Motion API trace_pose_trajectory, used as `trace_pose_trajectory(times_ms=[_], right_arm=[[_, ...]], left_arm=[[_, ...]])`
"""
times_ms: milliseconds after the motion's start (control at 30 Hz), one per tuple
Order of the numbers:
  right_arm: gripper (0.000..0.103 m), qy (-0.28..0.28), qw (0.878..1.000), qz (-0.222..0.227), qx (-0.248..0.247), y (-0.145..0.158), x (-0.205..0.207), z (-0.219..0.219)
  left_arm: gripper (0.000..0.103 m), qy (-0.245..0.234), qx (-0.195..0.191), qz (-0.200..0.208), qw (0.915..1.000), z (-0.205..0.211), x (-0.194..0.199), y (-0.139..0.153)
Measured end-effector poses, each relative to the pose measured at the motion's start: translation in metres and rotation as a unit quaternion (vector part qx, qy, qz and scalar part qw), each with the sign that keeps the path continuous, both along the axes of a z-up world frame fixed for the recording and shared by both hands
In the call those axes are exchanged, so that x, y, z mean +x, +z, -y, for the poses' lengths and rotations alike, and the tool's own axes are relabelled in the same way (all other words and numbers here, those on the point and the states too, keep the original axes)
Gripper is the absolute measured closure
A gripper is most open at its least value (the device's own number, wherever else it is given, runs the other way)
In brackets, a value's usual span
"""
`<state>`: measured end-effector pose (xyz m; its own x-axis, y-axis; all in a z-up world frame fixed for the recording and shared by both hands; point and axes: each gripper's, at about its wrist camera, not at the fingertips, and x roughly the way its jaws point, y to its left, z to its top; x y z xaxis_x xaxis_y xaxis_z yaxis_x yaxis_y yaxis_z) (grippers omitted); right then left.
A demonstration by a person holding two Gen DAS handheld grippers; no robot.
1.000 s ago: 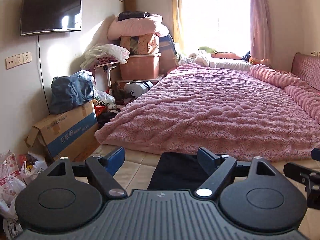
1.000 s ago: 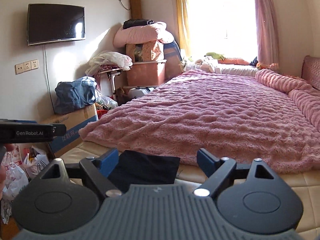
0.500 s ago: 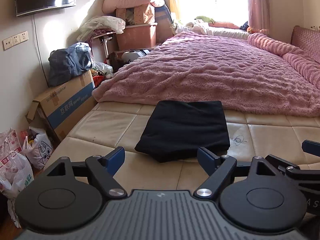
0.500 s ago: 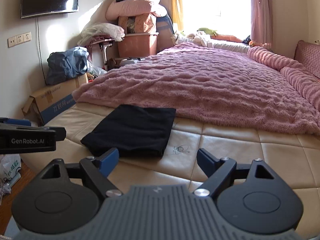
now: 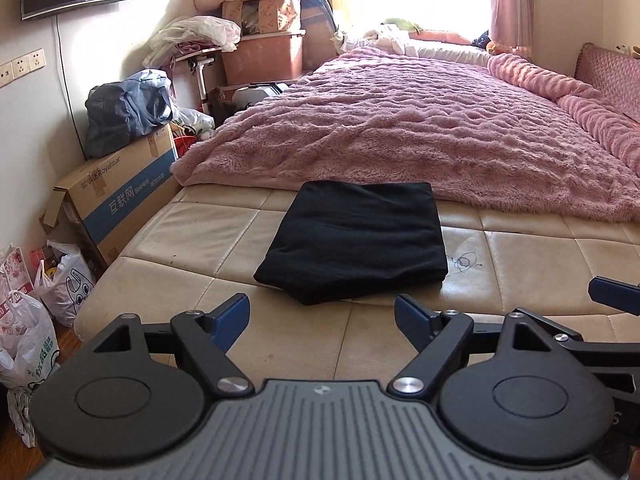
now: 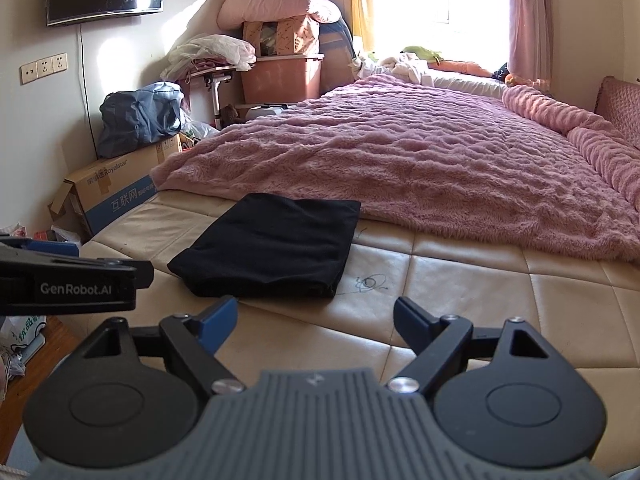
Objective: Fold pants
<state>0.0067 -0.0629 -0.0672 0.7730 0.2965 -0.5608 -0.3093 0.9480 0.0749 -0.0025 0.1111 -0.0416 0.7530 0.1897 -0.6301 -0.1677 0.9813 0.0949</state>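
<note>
The black pants [image 5: 356, 240] lie folded into a flat rectangle on the beige quilted mattress [image 5: 192, 256], just in front of the pink blanket. They also show in the right wrist view [image 6: 268, 244], left of centre. My left gripper [image 5: 322, 316] is open and empty, held back from the near edge of the pants. My right gripper [image 6: 314, 314] is open and empty, to the right of the pants and nearer than them. The left gripper's body [image 6: 68, 284] shows at the left edge of the right wrist view.
A pink fluffy blanket [image 5: 420, 128] covers the far part of the bed. A cardboard box [image 5: 116, 196] with a blue bag [image 5: 124, 108] stands left of the bed. Plastic bags [image 5: 36, 320] sit on the floor at the left. A pen scribble [image 5: 464, 260] marks the mattress.
Both grippers have drawn back and tilted down, so the folded pants now show whole in front of them. Both stay open and empty.
</note>
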Motion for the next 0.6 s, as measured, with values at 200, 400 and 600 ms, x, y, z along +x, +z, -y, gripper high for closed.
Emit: trace_pose_trajectory(times_ms=[200, 400, 600], right_arm=[[0.022, -0.003, 1.000, -0.002, 0.003, 0.0003, 0.0000, 0.0021], [0.022, -0.003, 1.000, -0.001, 0.004, 0.0010, 0.0003, 0.0025], [0.022, -0.003, 1.000, 0.000, 0.006, 0.0021, 0.0001, 0.0026]], left_arm=[[0.007, -0.004, -0.001, -0.003, 1.0000, 0.0021, 0.0010, -0.0003], [0.007, -0.005, -0.002, -0.006, 1.0000, 0.0027, 0.0027, -0.0008], [0.007, -0.006, -0.002, -0.006, 1.0000, 0.0032, 0.0024, -0.0010]])
